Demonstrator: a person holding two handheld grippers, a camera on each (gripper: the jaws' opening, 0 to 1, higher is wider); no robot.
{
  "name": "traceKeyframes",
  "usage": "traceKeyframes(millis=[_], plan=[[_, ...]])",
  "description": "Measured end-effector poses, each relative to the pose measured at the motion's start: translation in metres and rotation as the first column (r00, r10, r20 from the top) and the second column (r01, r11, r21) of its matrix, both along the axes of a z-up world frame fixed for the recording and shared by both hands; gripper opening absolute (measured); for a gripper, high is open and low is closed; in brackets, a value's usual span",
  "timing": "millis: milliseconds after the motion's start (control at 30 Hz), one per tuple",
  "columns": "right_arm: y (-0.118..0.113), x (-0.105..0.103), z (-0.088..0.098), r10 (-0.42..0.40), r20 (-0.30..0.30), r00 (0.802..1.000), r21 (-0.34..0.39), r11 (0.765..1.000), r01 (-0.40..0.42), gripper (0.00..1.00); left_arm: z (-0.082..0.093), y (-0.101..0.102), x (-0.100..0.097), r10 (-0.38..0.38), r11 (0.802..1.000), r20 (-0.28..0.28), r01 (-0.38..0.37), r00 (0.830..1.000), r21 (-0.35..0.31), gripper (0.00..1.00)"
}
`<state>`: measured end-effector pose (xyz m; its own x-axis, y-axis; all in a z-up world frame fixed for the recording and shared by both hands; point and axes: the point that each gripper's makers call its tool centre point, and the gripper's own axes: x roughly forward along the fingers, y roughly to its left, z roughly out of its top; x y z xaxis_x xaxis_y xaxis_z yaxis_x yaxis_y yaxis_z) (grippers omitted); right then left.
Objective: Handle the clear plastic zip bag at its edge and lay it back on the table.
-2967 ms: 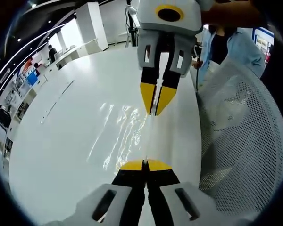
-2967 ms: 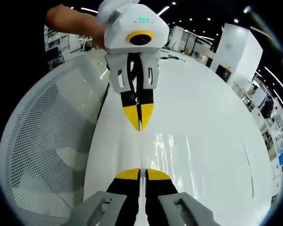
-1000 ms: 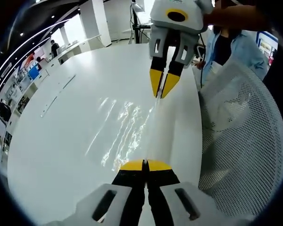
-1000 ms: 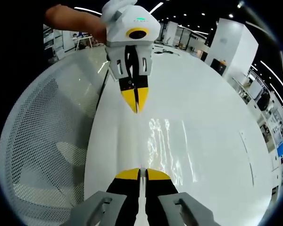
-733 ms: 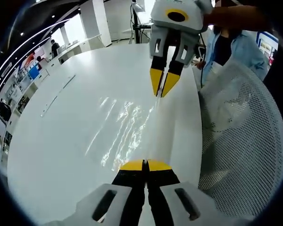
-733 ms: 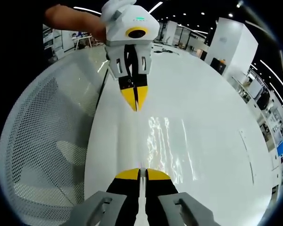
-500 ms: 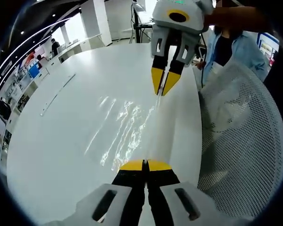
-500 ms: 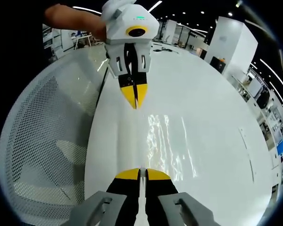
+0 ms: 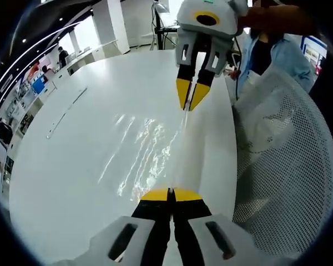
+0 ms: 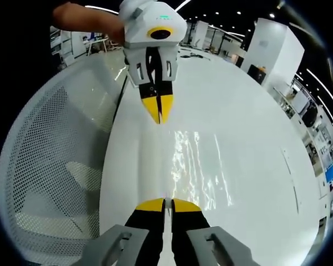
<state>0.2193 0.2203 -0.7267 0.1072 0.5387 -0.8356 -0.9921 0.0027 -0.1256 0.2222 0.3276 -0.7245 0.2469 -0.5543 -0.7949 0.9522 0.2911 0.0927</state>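
Note:
A clear plastic zip bag (image 9: 150, 152) is stretched flat between both grippers just above the white table (image 9: 72, 144); its wrinkles glint in the light. In the left gripper view my left gripper (image 9: 169, 194) is shut on the bag's near edge, and the right gripper (image 9: 190, 102) is shut on the far edge. The right gripper view shows the same bag (image 10: 197, 160) with my right gripper (image 10: 165, 203) shut on its near edge and the left gripper (image 10: 159, 115) shut on the far edge.
A white mesh chair back (image 9: 283, 160) stands beside the table's edge, also the mesh chair (image 10: 50, 166) in the right gripper view. A person in a blue jacket (image 9: 277, 55) stands beyond it. Shelves and desks line the far room.
The two grippers have drawn slightly farther apart, pulling the bag tauter. Both stay shut on its edges.

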Motion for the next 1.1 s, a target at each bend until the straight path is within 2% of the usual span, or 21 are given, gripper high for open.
traceKeyframes(millis=[67, 367, 633, 933, 1100], plan=[[-0.001, 0.001, -0.002, 0.008, 0.014, 1.000, -0.008, 1.000, -0.008, 0.00, 0.002, -0.002, 0.000, -0.026, 1.000, 0.030, 0.026, 0.999, 0.004, 0.00], [0.000, -0.002, -0.003, 0.013, 0.014, 1.000, -0.012, 1.000, -0.013, 0.00, 0.001, -0.002, -0.003, -0.051, 0.999, 0.032, 0.050, 0.998, 0.016, 0.00], [0.006, -0.005, 0.006, -0.014, -0.033, 0.999, 0.035, 0.999, 0.015, 0.05, 0.003, -0.005, -0.001, -0.075, 0.997, 0.057, 0.073, 0.996, 0.021, 0.00], [0.012, 0.003, 0.021, -0.016, -0.010, 1.000, 0.068, 0.998, 0.016, 0.05, 0.000, -0.007, 0.001, -0.113, 0.993, 0.098, 0.109, 0.989, 0.041, 0.00], [0.020, 0.006, 0.026, -0.018, -0.004, 1.000, 0.086, 0.996, 0.018, 0.05, 0.001, -0.009, 0.000, -0.118, 0.993, 0.101, 0.114, 0.988, 0.037, 0.00]])
